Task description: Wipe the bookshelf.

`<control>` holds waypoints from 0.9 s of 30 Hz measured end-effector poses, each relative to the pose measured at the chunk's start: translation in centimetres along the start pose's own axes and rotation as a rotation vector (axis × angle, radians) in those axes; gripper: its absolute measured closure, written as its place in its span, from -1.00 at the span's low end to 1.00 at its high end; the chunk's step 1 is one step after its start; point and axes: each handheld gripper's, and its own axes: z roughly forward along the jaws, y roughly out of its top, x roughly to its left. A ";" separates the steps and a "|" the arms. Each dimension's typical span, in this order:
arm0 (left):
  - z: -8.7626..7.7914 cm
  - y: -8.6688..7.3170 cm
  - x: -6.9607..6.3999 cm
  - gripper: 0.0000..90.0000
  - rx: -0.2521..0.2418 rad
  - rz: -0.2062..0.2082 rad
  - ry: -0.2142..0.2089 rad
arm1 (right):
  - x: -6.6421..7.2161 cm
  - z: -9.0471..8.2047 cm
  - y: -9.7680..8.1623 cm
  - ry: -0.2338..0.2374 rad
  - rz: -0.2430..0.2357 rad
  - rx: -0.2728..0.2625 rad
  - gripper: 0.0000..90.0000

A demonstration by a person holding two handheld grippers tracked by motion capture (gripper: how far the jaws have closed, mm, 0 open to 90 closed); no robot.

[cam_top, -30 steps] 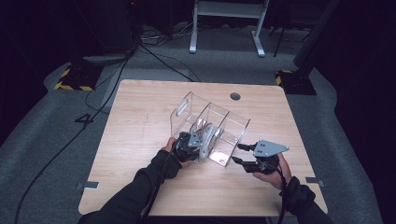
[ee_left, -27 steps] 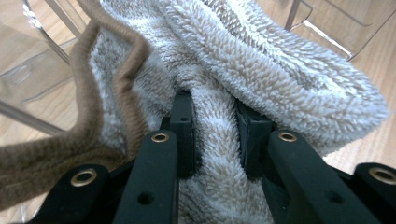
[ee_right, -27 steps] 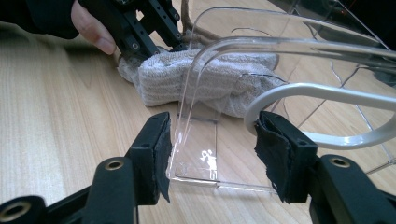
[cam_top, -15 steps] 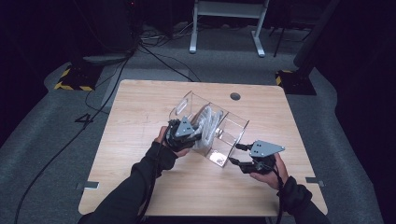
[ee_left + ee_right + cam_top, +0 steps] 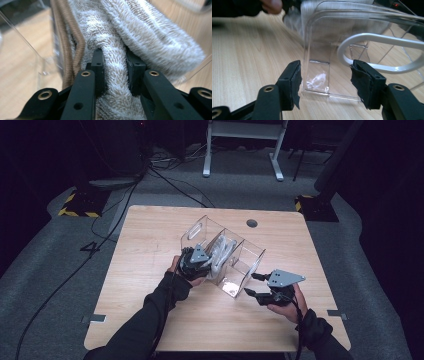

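Between the two black jaws of my left gripper [image 5: 115,72] I have one towel [image 5: 140,37], pale terry with a brown cord edge; the pads are pinching a thick fold of it, and the pile bulges out on both sides of them. From the high view that gripper [image 5: 196,264] sits at the near wall of one clear plastic organizer [image 5: 245,251], and the towel [image 5: 220,254] stands rolled in the middle compartment of what I count as three, though the transparent dividers make that count a little uncertain. One oval handle cutout shows in the far end wall, another in the near end wall.

My right gripper [image 5: 325,80] has its two jaws spread; they have just been opening, and the near end wall of the organizer [image 5: 317,52] stands between the pads without either pad pressing on it. The white rim of the handle cutout curves just in front of the right pad. In the high view this gripper [image 5: 260,287] hangs just off the organizer's near corner, my right hand [image 5: 285,307] behind it.

Everything rests on one wooden table [image 5: 150,245] with a single round cable hole near its far edge.
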 end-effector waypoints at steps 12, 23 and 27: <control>-0.1 -2.8 -1.7 0.62 0.097 0.021 -0.038 | 0.3 0.3 0.0 0.009 -0.006 0.001 0.05; -6.3 1.1 -2.5 0.62 -0.193 0.011 -0.060 | 0.4 0.3 0.2 0.003 -0.019 0.000 0.04; -6.1 2.4 -3.5 0.62 -0.230 0.024 -0.092 | 0.4 0.3 0.2 0.002 -0.018 -0.001 0.01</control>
